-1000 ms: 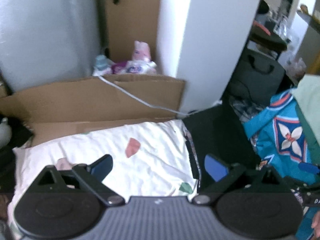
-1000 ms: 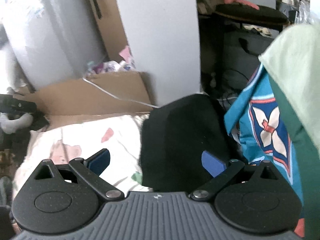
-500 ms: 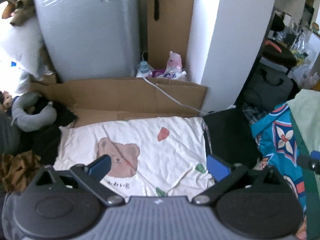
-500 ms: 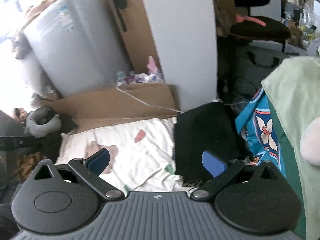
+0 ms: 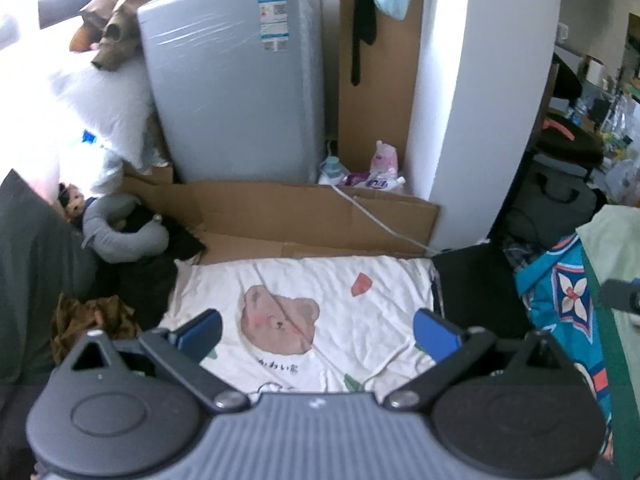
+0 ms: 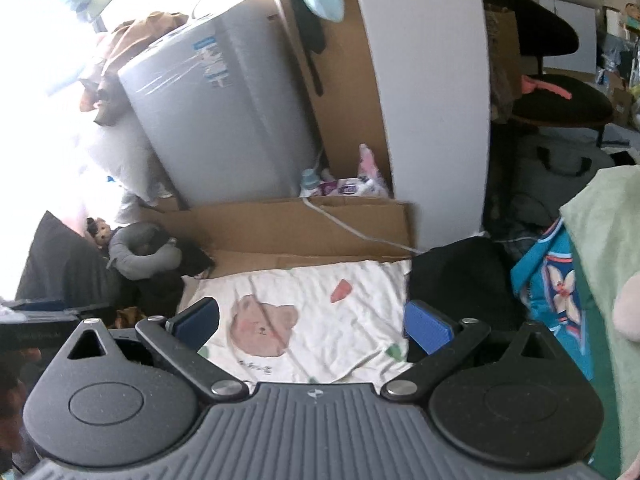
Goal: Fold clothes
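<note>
A white cloth with a brown bear print point(image 5: 304, 312) lies spread flat in front of me; it also shows in the right wrist view point(image 6: 308, 320). A folded black garment point(image 5: 476, 292) lies at its right edge, seen too in the right wrist view point(image 6: 460, 280). My left gripper point(image 5: 316, 332) is open and empty, held above the white cloth. My right gripper point(image 6: 312, 324) is open and empty, also above it. A blue patterned cloth point(image 5: 560, 304) and a pale green one point(image 6: 600, 248) lie to the right.
Flattened cardboard point(image 5: 288, 216) lies behind the cloth with a white cable point(image 5: 376, 220) over it. A grey wrapped appliance point(image 5: 236, 80) and a white pillar point(image 5: 480, 100) stand behind. A grey neck pillow point(image 5: 120, 232) and dark clothes lie at left.
Both grippers have pulled back and up from the cloth. The whole bear print and the room behind have come into view. Both stay open.
</note>
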### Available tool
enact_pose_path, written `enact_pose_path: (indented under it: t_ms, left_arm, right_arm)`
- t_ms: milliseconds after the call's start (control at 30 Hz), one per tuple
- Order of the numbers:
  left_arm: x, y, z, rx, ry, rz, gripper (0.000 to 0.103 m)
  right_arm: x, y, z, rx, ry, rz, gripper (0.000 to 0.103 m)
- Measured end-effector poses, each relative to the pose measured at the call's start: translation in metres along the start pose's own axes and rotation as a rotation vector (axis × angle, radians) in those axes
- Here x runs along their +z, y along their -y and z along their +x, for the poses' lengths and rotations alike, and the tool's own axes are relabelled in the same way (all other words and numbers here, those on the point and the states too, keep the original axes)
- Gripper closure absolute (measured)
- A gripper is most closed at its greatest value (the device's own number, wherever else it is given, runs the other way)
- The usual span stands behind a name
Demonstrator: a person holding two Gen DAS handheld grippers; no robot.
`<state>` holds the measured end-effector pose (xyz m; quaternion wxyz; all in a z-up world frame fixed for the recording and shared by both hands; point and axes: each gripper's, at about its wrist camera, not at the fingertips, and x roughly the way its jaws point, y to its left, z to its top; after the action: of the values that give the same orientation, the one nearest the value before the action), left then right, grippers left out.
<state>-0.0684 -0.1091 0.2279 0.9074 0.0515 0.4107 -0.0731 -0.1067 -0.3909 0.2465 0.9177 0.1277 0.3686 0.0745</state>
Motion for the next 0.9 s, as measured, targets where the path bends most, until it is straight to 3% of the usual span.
enact_pose_path:
  t_ms: [200,600,900]
  left_arm:
    - [-0.017,-0.015,-0.012,0.026,-0.007,-0.019,0.0]
    - [-0.045,-0.07,0.013,0.049,-0.059,-0.105,0.0]
    - [-0.07,-0.105,0.027,0.083,-0.084,-0.152,0.0]
  right_arm:
    - [0.008,-0.032,-0.014,0.07,0.03,-0.007,0.001]
    - [0.021,-0.102,0.019,0.011,0.036,-0.022,0.001]
    - [-0.019,-0.125,0.055,-0.035,-0.025,-0.087,0.001]
